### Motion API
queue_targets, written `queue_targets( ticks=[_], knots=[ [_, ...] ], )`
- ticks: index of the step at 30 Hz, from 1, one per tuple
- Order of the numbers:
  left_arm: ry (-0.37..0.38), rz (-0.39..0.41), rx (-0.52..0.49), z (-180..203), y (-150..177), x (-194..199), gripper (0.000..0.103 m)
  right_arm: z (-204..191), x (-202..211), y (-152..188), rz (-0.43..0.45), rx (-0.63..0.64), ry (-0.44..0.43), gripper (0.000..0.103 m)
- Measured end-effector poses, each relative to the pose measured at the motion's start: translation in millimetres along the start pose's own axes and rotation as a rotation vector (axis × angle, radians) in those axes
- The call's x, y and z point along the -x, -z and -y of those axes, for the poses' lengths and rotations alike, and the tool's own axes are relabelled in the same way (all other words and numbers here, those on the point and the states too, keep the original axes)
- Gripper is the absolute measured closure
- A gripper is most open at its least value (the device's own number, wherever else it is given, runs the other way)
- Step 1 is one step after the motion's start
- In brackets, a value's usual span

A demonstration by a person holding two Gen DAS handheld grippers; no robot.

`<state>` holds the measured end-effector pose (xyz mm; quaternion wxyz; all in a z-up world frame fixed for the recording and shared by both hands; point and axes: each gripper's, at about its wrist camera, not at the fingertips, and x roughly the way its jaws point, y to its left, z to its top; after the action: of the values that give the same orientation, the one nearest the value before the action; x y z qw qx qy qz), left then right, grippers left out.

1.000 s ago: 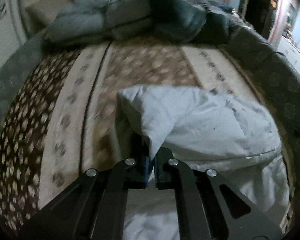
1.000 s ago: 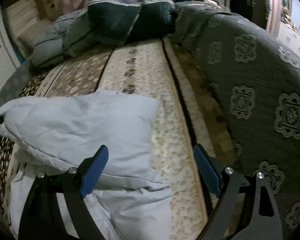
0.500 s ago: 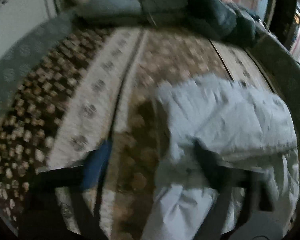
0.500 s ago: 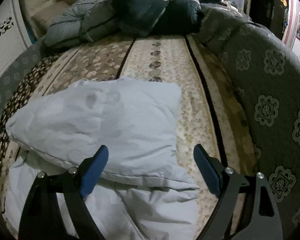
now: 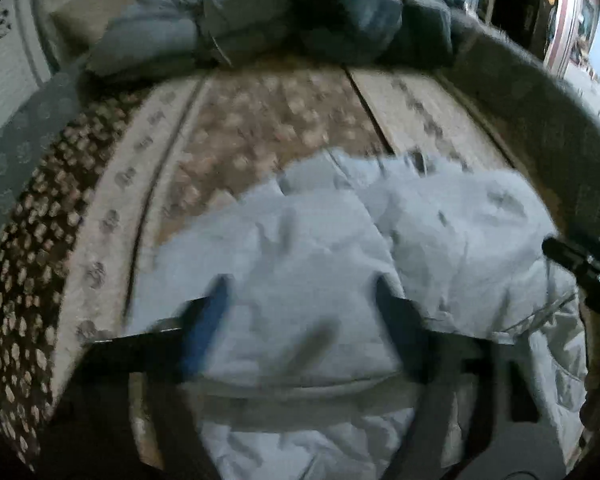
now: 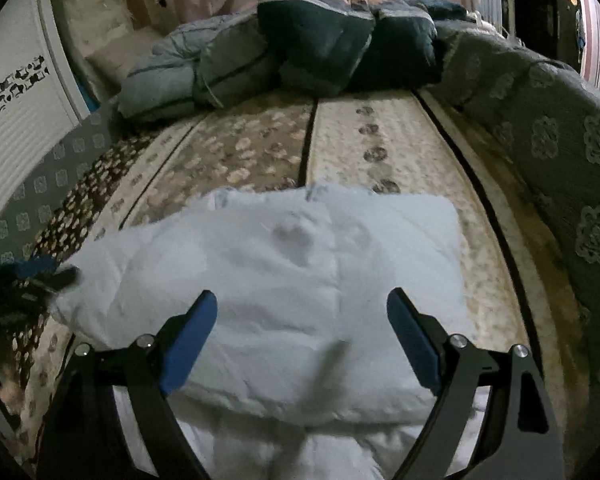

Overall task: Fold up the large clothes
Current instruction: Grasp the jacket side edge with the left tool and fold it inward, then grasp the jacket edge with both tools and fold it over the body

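A pale blue padded garment (image 6: pixel 284 280) is seen lying on the patterned bed cover (image 6: pixel 380 140), filling the lower middle of both frames, with one part already laid over another. Its long axis is judged to run from left to right across the frame, square to the line of both tools.

The right tool (image 6: pixel 302 336) is held open, nothing between its blue pads (image 6: pixel 192 340), and it hovers directly over the garment's near half. The left tool (image 5: pixel 304 320) is also seen open and empty, though blurred, likewise above the near half; in the right view it shows at the garment's left end.

Both tools are judged about equally near. The near fold edge (image 6: pixel 300 412) lies just below and ahead of the pads, so the next grasp would be taken there. A pile of dark bedding (image 6: pixel 300 48) is seen well apart, at the top of the frame.
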<state>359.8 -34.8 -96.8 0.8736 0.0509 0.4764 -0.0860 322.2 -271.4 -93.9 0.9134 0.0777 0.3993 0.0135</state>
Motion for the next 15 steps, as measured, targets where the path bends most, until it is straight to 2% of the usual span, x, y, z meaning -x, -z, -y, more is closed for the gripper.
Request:
queue_targets(
  ticks=[1, 2, 3, 5, 8, 13, 15],
  knots=[
    [0.012, -0.030, 0.012, 0.3, 1.3, -10.4, 0.079, -4.5, -5.2, 0.1, -0.012, 0.018, -0.003, 0.042],
    [0.023, -0.046, 0.027, -0.3, 2.2, -18.5, 0.082, -7.4, -12.1, 1.3, -0.036, 0.028, -0.008, 0.071],
    [0.033, -0.058, 0.048, -4.4, 5.0, -25.5, 0.084, -8.1, -18.5, 2.2, -0.055, 0.027, -0.015, 0.084],
    [0.068, -0.081, 0.094, -13.5, 14.0, -40.4, 0.085, -7.7, -29.0, 8.2, -0.077, 0.036, -0.015, 0.084],
    [0.102, -0.120, 0.101, -13.5, 22.5, -61.6, 0.086, -4.2, -47.5, 23.3, -0.116, 0.053, 0.003, 0.088],
    [0.043, -0.129, 0.027, 3.6, 30.4, -82.0, 0.087, 0.6, -68.3, 37.1, -0.135, 0.057, 0.010, 0.088],
    [0.041, -0.131, 0.023, 3.2, 30.6, -87.5, 0.087, 2.9, -76.8, 37.3, -0.145, 0.061, 0.007, 0.088]
  ],
)
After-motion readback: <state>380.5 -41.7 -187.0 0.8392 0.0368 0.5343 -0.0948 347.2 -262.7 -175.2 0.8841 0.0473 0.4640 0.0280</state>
